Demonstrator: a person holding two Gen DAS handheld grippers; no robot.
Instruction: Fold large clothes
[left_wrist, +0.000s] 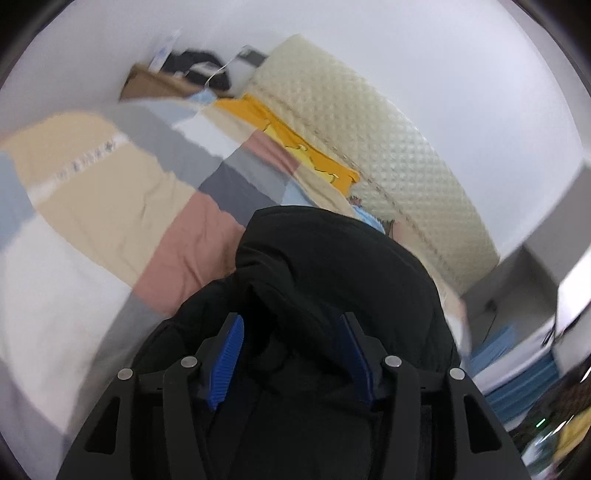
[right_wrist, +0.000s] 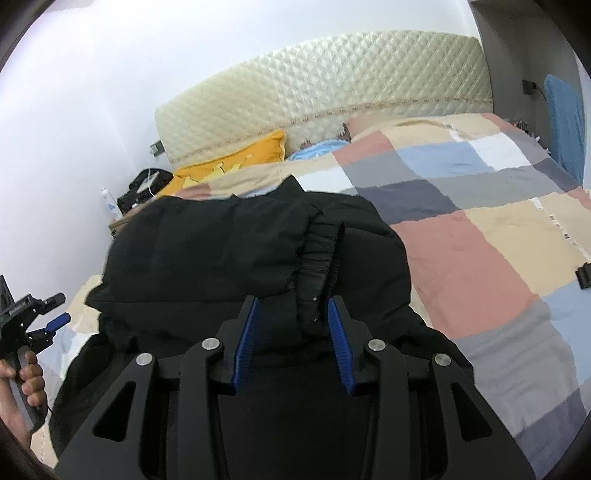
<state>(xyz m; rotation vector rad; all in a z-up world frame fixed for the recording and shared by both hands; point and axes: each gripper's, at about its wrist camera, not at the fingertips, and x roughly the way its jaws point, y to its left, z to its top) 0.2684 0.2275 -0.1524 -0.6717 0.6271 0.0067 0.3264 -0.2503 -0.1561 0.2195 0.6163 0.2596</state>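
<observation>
The black jacket (right_wrist: 229, 251) lies bunched on the near left part of the bed (right_wrist: 480, 258), on its patchwork quilt. The right gripper (right_wrist: 293, 317) hangs over it, blue pads wide apart, a gathered elastic fold of the jacket between them but not pinched. The left gripper (left_wrist: 291, 339) is spread wide too, over a black hump, gripping nothing. A yellow pillow (right_wrist: 236, 162) sits far by the quilted headboard (right_wrist: 332, 81).
</observation>
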